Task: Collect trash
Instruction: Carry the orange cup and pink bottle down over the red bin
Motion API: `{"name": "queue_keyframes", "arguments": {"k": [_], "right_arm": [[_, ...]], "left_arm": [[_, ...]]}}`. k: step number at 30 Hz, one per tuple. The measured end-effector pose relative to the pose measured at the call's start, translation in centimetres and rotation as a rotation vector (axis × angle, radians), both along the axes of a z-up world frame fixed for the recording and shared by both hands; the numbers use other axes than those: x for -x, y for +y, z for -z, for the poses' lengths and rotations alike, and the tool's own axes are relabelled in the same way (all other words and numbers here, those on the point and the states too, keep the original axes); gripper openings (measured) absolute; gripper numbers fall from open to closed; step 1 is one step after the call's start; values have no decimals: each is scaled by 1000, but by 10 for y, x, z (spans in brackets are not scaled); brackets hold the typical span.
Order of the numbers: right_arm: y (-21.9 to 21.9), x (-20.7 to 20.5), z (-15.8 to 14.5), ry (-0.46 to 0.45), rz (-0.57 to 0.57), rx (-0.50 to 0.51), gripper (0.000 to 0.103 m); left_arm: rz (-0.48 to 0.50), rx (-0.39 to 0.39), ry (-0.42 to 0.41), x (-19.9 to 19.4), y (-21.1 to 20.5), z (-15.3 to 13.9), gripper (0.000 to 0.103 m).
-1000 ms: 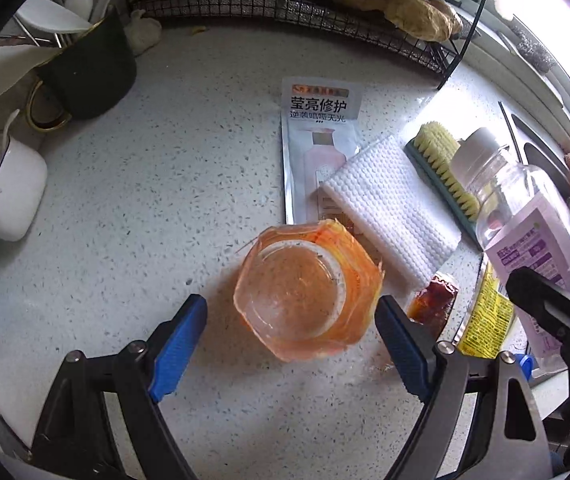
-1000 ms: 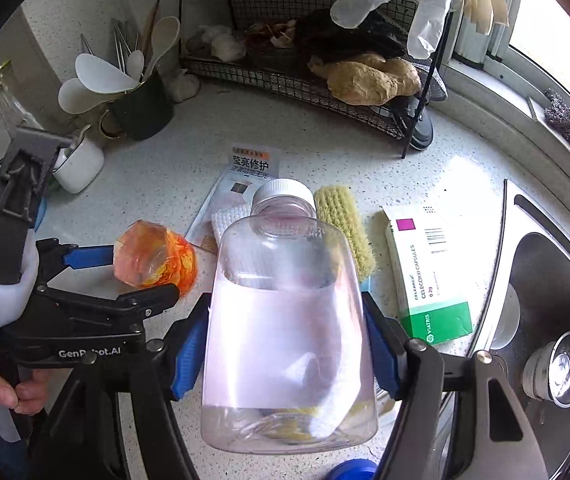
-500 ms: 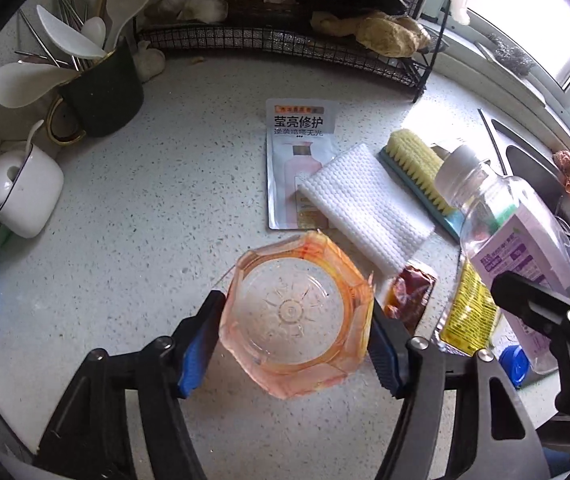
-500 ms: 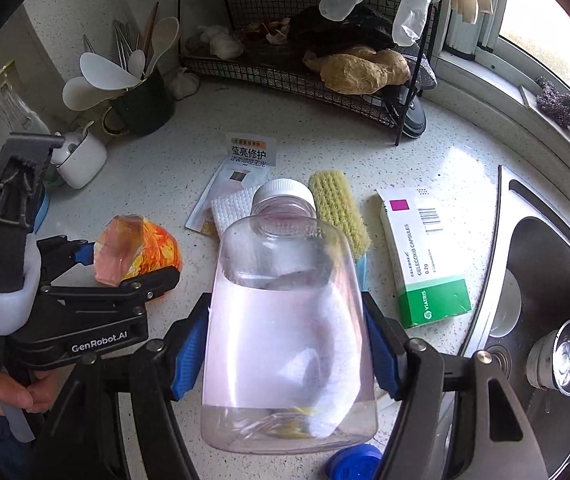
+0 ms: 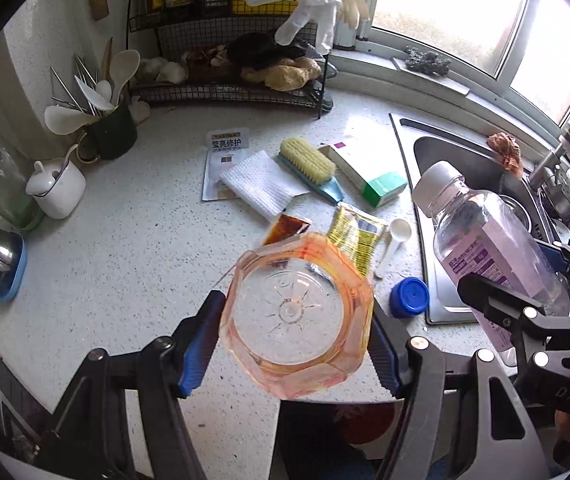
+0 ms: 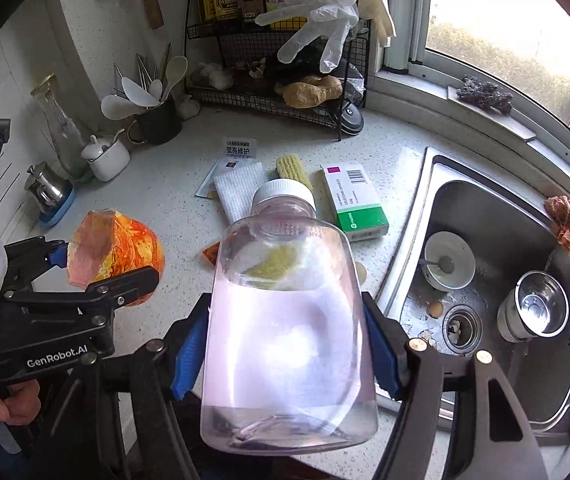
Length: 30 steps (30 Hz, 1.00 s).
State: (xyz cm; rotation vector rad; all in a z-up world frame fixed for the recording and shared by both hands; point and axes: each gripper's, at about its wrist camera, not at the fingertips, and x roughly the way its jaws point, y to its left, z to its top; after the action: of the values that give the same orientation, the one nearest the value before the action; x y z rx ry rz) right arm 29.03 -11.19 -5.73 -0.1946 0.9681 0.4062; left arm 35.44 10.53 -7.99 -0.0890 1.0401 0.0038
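Left wrist view: left gripper (image 5: 295,344) clamps a faceted, translucent orange plastic cup (image 5: 299,314); right gripper (image 6: 287,354) grips a smooth clear white-capped plastic bottle (image 6: 289,300).

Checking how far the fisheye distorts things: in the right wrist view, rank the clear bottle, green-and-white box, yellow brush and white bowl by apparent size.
1. clear bottle, much inflated by nearness, clamped in the right gripper
2. green-and-white box
3. white bowl in the sink
4. yellow brush, partly hidden, so unsure

Daylight from the window (image 6: 505,32) falls on a speckled white countertop (image 5: 125,256) beside a steel sink (image 6: 497,216).
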Motion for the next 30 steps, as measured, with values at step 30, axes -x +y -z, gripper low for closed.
{"name": "queue_keyframes", "arguments": {"k": [30], "right_arm": [[-169, 210, 71, 115, 317, -53, 67]], "left_arm": [[317, -4, 168, 194, -207, 70, 65]]}}
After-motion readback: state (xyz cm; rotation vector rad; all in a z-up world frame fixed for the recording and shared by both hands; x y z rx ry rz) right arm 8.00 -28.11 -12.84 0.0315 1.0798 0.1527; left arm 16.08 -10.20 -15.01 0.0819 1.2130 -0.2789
